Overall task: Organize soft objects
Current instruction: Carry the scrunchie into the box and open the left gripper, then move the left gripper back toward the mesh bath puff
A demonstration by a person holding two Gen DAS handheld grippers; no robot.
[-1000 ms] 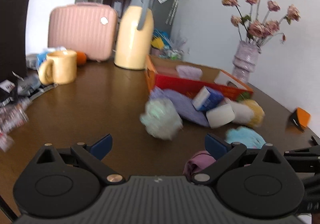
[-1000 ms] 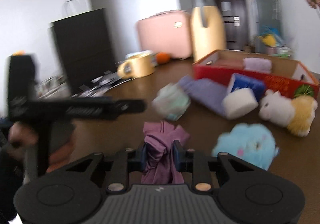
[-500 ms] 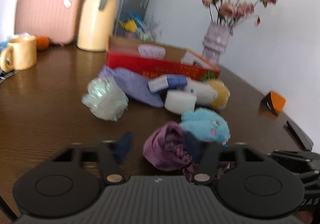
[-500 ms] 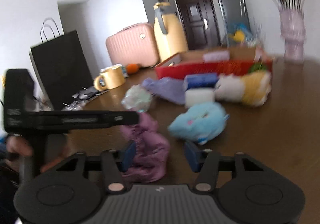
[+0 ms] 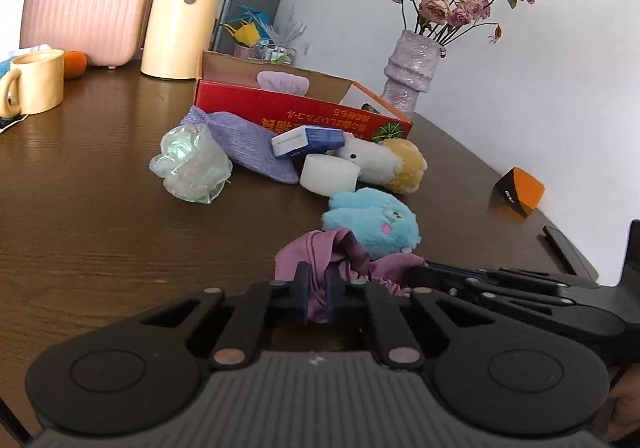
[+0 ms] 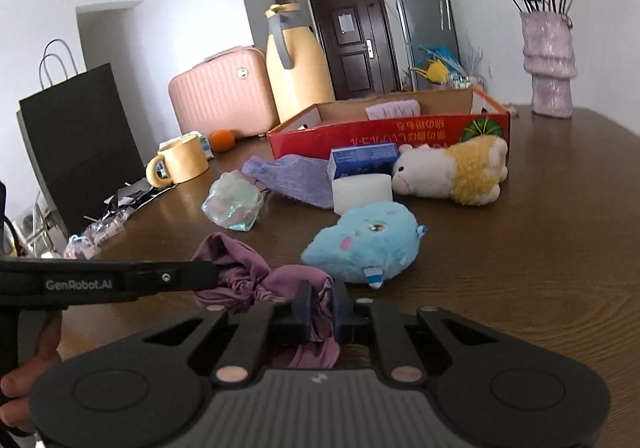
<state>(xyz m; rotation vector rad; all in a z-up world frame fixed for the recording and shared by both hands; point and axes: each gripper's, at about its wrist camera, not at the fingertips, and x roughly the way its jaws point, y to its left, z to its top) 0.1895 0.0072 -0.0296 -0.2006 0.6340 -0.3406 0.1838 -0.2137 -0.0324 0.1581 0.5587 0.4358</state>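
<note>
Both pairs of fingers just closing, now clamped on the crumpled mauve fabric garment (image 5: 320, 250) low centre; red cardboard box (image 6: 384, 130) straight beyond, mid-frame, past the plush toys

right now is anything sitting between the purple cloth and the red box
Yes. The blue plush lies just beyond the purple cloth, and further on the white foam block, the blue packet and the lavender knit pouch crowd the front wall of the red box.
</note>
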